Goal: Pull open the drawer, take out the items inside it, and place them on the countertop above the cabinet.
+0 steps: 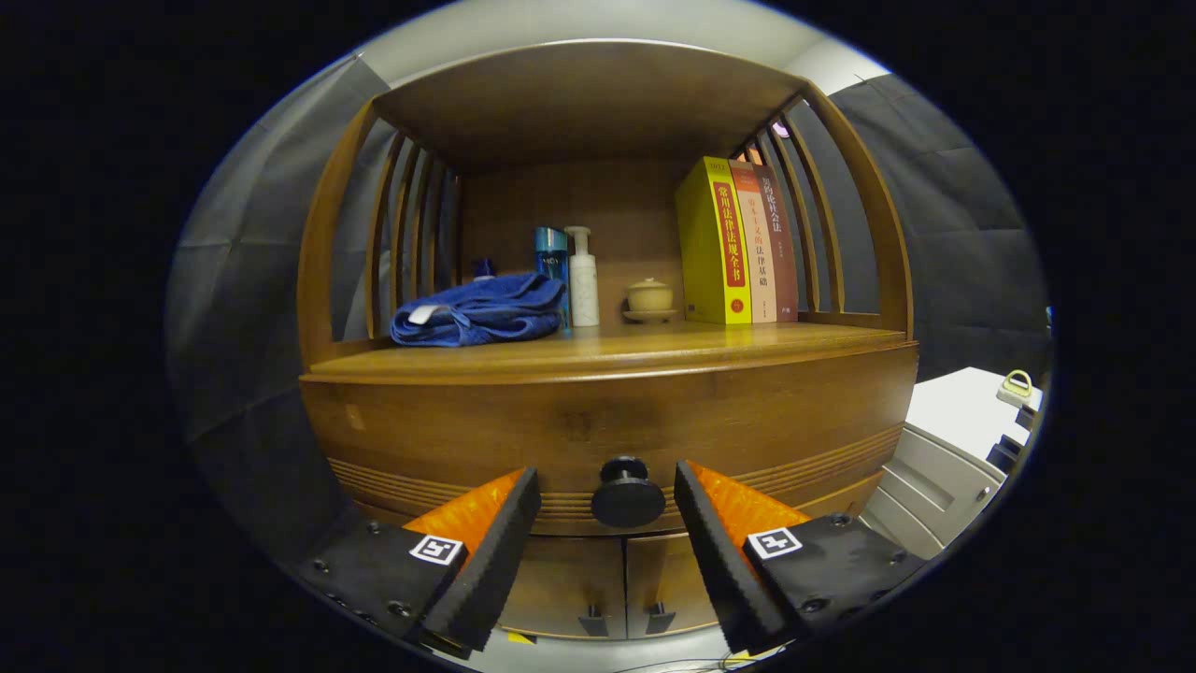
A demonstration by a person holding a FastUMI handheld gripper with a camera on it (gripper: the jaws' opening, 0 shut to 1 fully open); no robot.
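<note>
A wooden cabinet stands in front of me, its drawer front (pixel 467 430) closed flush under the countertop (pixel 607 350). A round black knob (pixel 627 493) sticks out of the drawer's lower middle. My gripper (pixel 607 491) is open, its two black fingers with orange sides standing on either side of the knob without touching it. The left fingertip (pixel 523 495) and the right fingertip (pixel 690 491) each leave a gap to the knob. The drawer's contents are hidden.
On the countertop lie a folded blue towel (pixel 481 313), a blue bottle (pixel 551 257), a white pump bottle (pixel 583 279), a small lidded cup (pixel 649 297) and three upright books (pixel 733 243). Two lower doors (pixel 617 579) sit under the drawer. A white unit (pixel 944 458) stands at the right.
</note>
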